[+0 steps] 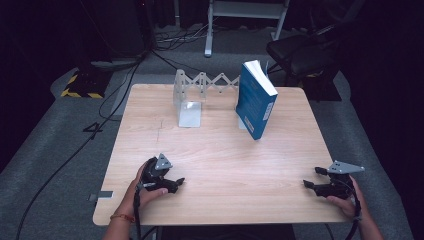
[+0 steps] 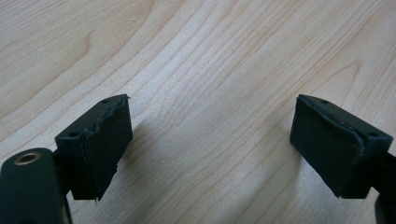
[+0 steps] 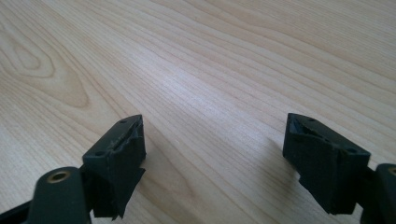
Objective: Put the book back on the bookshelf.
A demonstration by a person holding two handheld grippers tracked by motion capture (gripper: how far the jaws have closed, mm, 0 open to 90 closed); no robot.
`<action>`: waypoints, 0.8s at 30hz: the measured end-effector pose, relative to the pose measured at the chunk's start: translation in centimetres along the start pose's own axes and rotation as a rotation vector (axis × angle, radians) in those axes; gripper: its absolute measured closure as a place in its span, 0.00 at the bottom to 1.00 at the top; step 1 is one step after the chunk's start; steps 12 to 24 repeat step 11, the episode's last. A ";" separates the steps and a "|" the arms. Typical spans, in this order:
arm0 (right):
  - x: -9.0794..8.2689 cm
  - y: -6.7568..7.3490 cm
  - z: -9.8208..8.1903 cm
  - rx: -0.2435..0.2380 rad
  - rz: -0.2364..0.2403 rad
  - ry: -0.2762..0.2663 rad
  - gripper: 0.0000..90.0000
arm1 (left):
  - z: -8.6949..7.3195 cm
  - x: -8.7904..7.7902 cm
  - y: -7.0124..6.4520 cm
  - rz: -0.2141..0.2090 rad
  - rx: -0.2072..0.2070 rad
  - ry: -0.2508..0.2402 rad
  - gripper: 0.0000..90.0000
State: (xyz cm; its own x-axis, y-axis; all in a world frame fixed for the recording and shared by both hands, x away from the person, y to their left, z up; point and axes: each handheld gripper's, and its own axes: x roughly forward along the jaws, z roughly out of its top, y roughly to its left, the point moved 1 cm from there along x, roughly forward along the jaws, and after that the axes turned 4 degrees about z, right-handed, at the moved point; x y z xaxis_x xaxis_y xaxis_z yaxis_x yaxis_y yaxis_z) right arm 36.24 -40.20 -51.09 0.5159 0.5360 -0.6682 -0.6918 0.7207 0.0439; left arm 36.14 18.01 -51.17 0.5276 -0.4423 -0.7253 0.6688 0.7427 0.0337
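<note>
Both your left gripper and right gripper rest low near the table's front edge, jaws wide apart and empty. The blue book leans at the far side against the expanding bookend rack, well away. Approach it from both sides and steady it before lifting, since it is tilted.

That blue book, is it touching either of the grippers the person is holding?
Apart. In the high view the blue book stands at the table's far side, with bare wood between it and the left gripper and right gripper.

Blue book upright against white expanding rack
</note>
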 end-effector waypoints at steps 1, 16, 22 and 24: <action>0.0 0.0 0.0 0.000 0.000 0.000 0.24 | 0.0 0.0 0.0 0.000 0.000 0.001 0.15; 0.0 0.0 0.0 0.003 -0.005 -0.001 0.23 | 0.0 0.0 0.0 0.000 0.000 0.000 0.15; 0.0 0.0 0.0 0.003 -0.005 -0.001 0.23 | 0.0 0.0 0.0 0.000 0.000 0.000 0.15; 0.0 0.0 0.0 0.003 -0.005 -0.001 0.23 | 0.0 0.0 0.0 0.000 0.000 0.000 0.15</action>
